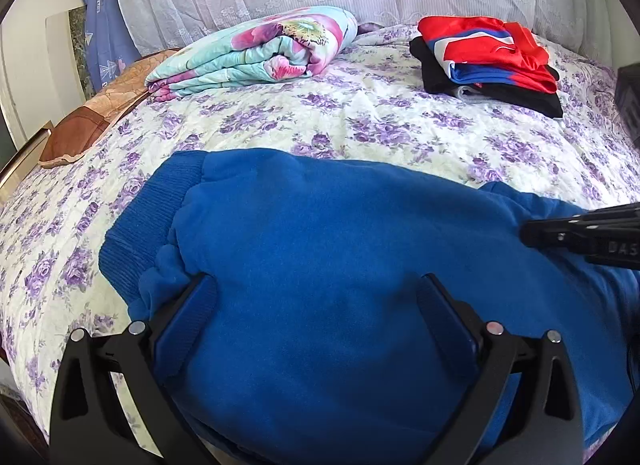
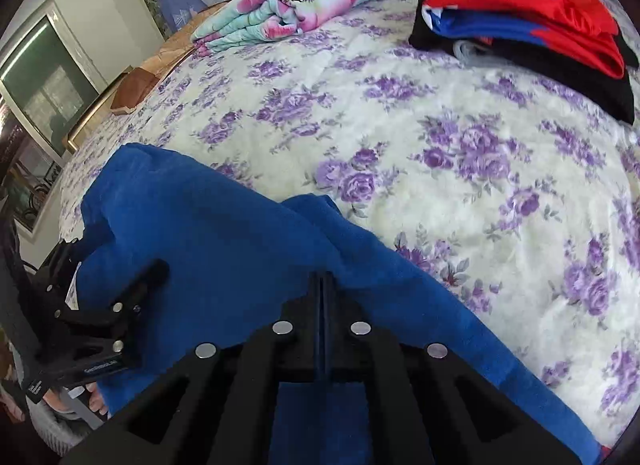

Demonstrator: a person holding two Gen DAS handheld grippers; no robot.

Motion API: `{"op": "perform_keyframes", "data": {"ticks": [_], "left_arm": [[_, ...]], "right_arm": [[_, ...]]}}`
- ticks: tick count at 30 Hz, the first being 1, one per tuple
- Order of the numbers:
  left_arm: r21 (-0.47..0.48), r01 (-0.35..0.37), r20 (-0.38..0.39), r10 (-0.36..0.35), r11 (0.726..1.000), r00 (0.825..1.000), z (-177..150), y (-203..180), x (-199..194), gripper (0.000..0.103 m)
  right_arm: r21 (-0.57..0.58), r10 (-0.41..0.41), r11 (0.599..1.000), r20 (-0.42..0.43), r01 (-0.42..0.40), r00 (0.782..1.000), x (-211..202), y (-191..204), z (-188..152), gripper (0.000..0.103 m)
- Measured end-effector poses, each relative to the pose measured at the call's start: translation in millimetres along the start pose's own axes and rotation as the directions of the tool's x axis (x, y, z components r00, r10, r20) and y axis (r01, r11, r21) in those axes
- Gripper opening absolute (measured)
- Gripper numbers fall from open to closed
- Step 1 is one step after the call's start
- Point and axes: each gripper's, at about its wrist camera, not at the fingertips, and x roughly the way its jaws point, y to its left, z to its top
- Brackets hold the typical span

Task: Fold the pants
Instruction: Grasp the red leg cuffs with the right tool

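Pinning the blue pants (image 1: 320, 265) with my spread-jawed left gripper (image 1: 316, 297), I am pinching their near-right edge in my closed right gripper (image 2: 323, 285) for folding.

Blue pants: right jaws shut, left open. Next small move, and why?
Probably close the left gripper on the blue pants: its fingers stand open astride the fabric, while the right gripper is already shut at the cloth, so both ends could then lift for a fold.
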Motion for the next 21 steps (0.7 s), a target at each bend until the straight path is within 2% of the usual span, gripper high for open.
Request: {"op": "perform_keyframes", "data": {"ticks": [2, 3, 6, 9, 11, 13, 15, 17, 18, 19, 21], "left_arm": [[0.000, -0.001, 0.000, 0.001, 1.000, 1.000, -0.2, -0.1, -0.2, 0.098], [-0.001, 0.000, 0.001, 0.000, 1.000, 1.000, -0.2, 0.2, 0.0, 0.098], [0.000, 0.001, 0.001, -0.001, 1.000, 1.000, -0.1, -0.1, -0.2, 0.098], [-0.001, 0.003, 0.002, -0.003, 1.000, 1.000, 0.0, 0.2, -0.6, 0.098], [-0.001, 0.005, 0.003, -0.005, 1.000, 1.000, 0.0, 0.3, -0.4, 0.098], [-0.002, 0.006, 0.003, -0.006, 1.000, 1.000, -0.1, 0.3, -0.4, 0.098], [-0.002, 0.005, 0.003, -0.005, 1.000, 1.000, 0.2, 0.2, -0.2, 0.098], [-0.001, 0.004, 0.002, -0.004, 1.000, 1.000, 0.0, -0.1, -0.3, 0.098], [-0.001, 0.003, 0.002, -0.003, 1.000, 1.000, 0.0, 0.1, -0.4, 0.098], [-0.001, 0.002, 0.002, -0.002, 1.000, 1.000, -0.1, 0.2, -0.6, 0.098], [0.000, -0.002, 0.004, 0.002, 1.000, 1.000, -0.3, -0.3, -1.2, 0.098]], "right_arm": [[0.060, 0.027, 0.998, 0.011, -0.027, 1.000, -5.3, -6.7, 4.8, 0.000], [0.082, 0.031, 0.996, 0.046, -0.035, 0.998, -15.0, -7.9, 5.3, 0.004], [0.058, 0.034, 0.997, 0.148, -0.042, 0.988, -58.6, -3.1, -5.4, 0.005], [0.056, 0.012, 0.998, 0.254, -0.027, 0.967, -120.7, -8.4, -40.2, 0.006], [0.080, -0.023, 0.997, 0.321, -0.003, 0.947, -162.9, -21.2, -69.0, 0.010], [0.130, -0.091, 0.991, 0.398, 0.043, 0.913, -214.7, -36.6, -107.8, 0.027], [0.200, -0.191, 0.974, 0.472, 0.106, 0.861, -271.6, -53.2, -154.8, 0.033], [0.278, -0.303, 0.944, 0.500, 0.181, 0.811, -321.5, -68.2, -198.6, 0.036], [0.312, -0.355, 0.925, 0.499, 0.218, 0.791, -339.3, -74.3, -214.8, 0.042], [0.346, -0.417, 0.898, 0.481, 0.270, 0.771, -356.6, -79.8, -234.7, 0.055], [0.377, -0.514, 0.849, 0.423, 0.372, 0.746, -369.9, -90.6, -263.9, 0.065]]}}
